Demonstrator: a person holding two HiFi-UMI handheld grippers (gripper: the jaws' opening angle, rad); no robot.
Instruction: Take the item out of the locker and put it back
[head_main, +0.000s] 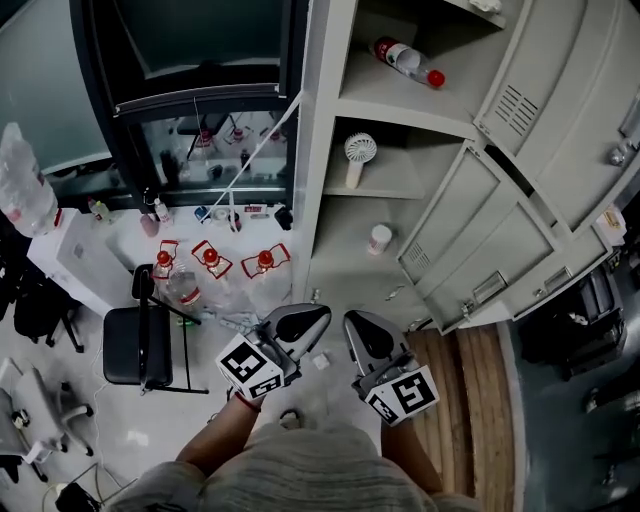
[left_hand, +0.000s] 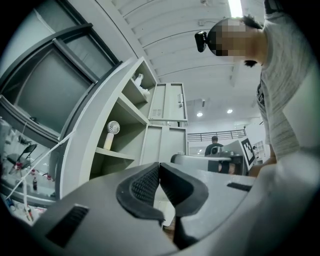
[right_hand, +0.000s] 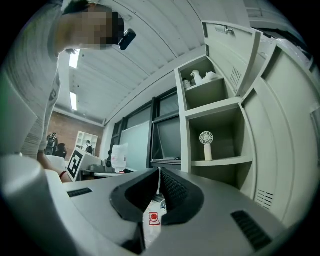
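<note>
Locker doors (head_main: 495, 225) ajar; fan (head_main: 359, 150) inside

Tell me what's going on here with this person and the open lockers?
A person stands facing an open locker with a two-jaw gripper in each hand. The left gripper and the right gripper are both shut with nothing in them, and neither touches anything. Inside, a bottle lies on the upper shelf, a small fan stands on the shelf below it, and a small white pot stands lower down. Nothing has been picked up at this moment.
</note>
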